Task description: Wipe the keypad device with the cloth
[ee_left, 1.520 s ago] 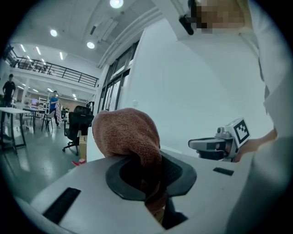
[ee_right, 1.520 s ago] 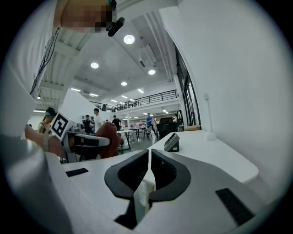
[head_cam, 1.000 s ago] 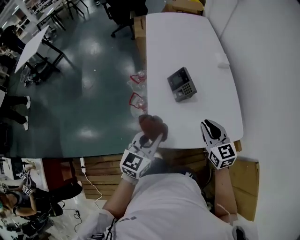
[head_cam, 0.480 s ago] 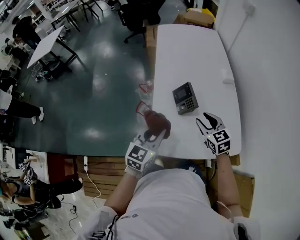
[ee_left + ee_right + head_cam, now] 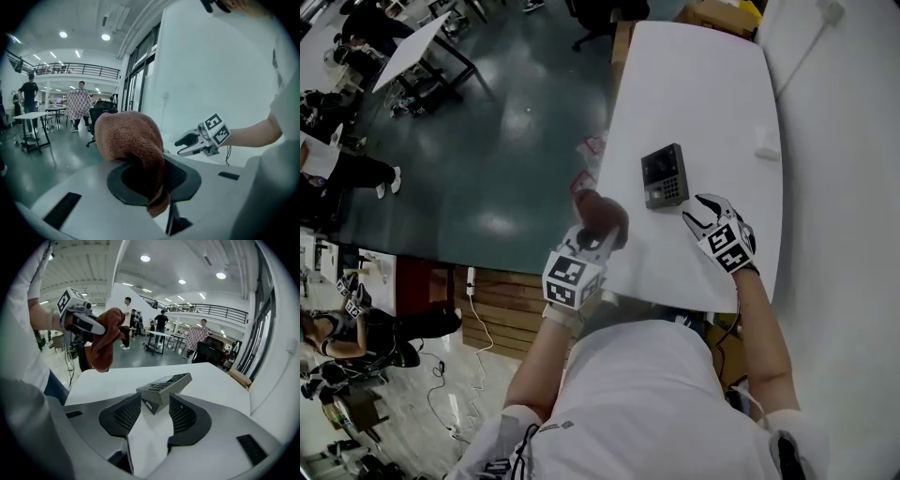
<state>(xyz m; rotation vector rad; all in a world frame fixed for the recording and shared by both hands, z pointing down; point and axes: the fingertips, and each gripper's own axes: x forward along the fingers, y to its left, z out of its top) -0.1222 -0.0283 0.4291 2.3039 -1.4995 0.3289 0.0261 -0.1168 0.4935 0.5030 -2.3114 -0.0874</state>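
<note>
The grey keypad device [image 5: 664,175] lies on the white table [image 5: 703,84], keys up. My right gripper [image 5: 694,210] hovers just near of it. Its jaws have just been opening and stand wide, with the keypad device [image 5: 164,384] right ahead of the fingertips and nothing pressed between the pads. My left gripper [image 5: 600,236] is over the table's left edge, shut on a brown cloth [image 5: 600,214] that bulges over its tips. In the left gripper view the cloth [image 5: 129,136] fills the jaws and hides the keypad; the right gripper [image 5: 187,140] shows beyond.
A small white block [image 5: 766,153] sits near the table's right edge. A cardboard box [image 5: 722,14] stands at the far end. Left of the table is green floor [image 5: 506,141] with clear plastic items [image 5: 591,147] by the edge. People and tables stand far off.
My right gripper has moved forward and down to the keypad device, and its jaws have opened. My left gripper has carried the cloth forward along the table's left edge.
</note>
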